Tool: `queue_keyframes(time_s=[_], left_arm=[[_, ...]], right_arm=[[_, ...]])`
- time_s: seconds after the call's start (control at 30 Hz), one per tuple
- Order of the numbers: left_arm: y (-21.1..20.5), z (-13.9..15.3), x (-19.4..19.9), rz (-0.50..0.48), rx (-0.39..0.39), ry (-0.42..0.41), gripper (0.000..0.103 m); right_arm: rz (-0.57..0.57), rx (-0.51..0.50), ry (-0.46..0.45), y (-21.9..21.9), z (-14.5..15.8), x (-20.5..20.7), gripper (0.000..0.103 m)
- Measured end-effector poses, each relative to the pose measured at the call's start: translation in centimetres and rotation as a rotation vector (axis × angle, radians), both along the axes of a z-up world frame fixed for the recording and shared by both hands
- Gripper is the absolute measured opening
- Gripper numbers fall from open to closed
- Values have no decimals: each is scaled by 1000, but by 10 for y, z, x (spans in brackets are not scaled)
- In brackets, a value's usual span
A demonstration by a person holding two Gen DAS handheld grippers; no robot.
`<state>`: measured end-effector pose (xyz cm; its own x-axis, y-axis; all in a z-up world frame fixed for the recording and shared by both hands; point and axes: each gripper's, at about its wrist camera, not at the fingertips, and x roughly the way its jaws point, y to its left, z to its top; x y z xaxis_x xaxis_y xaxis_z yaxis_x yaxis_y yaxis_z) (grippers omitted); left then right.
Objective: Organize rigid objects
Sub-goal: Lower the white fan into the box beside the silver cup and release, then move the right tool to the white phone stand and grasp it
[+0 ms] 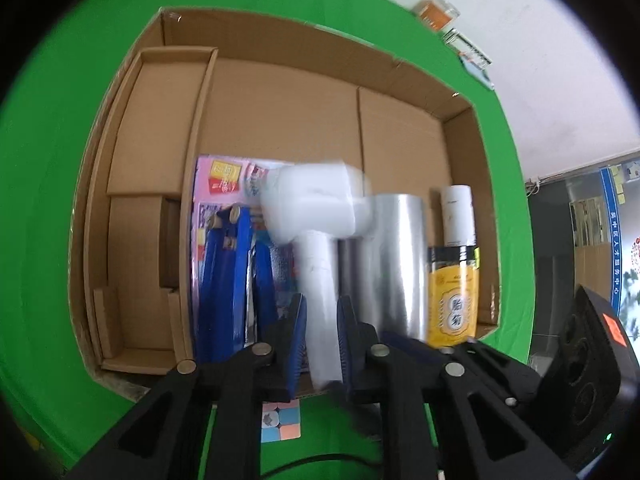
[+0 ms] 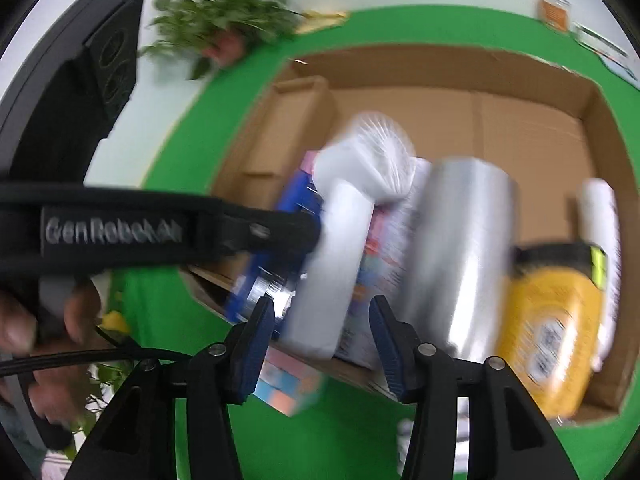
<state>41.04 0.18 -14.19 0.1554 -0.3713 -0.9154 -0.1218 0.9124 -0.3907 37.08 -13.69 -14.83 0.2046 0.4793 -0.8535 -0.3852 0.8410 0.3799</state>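
Mostly blur: my left tongs (image 1: 322, 344) are clenched on the handle of the white hair dryer (image 1: 316, 216) over the cardboard box (image 1: 280, 120), and my right tongs (image 2: 322, 340) stand released around the same handle.

From the left wrist the dryer's head is smeared and its lower handle end is cut off behind my pads; just right of it stand a silver cylinder (image 1: 394, 264), a yellow jar (image 1: 454, 300) and a white tube (image 1: 458, 216), while a blue packaged item (image 1: 228, 276) lies to the left. Only the right wrist shows the dryer's ribbed grille (image 2: 380, 140), my left hand (image 2: 40, 312) on its grip and a potted plant (image 2: 224, 20). A pastel cube (image 1: 280, 422) sits on the green cloth (image 1: 48, 160) below my left tongs, sharp there, blurred from the right.
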Motion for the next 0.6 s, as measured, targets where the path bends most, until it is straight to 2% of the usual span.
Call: queue_keyframes(time_s=[0.1,0.17,0.2,0.23,0.27,0.3,0.33,0.37,0.43,0.47,0.5,0.53,0.57,0.6], left_arm=[[13,13,-12,34,5,-43,14],[19,32,-22,43,20,-112,16],[19,48,-29,33,42,-191,18],[17,66,-40,13,74,-286,24],[14,87,-53,6,126,-383,46],[12,99,-59,22,175,-433,83],[12,111,-66,47,225,-471,95],[12,121,-74,78,270,-510,102],[12,137,-86,104,297,-543,102],[12,143,-92,101,284,-539,101],[12,146,-98,97,262,-554,74],[12,146,-104,79,229,-561,44],[9,141,-106,57,198,-528,3],[7,129,-107,51,176,-455,5]], right_arm=[[-36,-36,-58,-25,12,-19,51],[-86,-80,-146,-47,32,-39,70],[-135,-110,-219,-64,45,-51,93],[-188,-134,-281,-77,56,-60,102],[-231,-158,-331,-89,61,-67,103],[-254,-192,-351,-98,62,-71,103],[-256,-222,-349,-103,62,-69,102],[-253,-239,-344,-104,59,-70,102],[-247,-256,-324,-112,53,-73,102],[-246,-249,-326,-119,52,-78,102],[-242,-236,-334,-123,52,-82,100],[-230,-215,-344,-126,53,-87,82],[-217,-202,-350,-133,51,-96,65],[-199,-207,-345,-134,48,-104,34]])
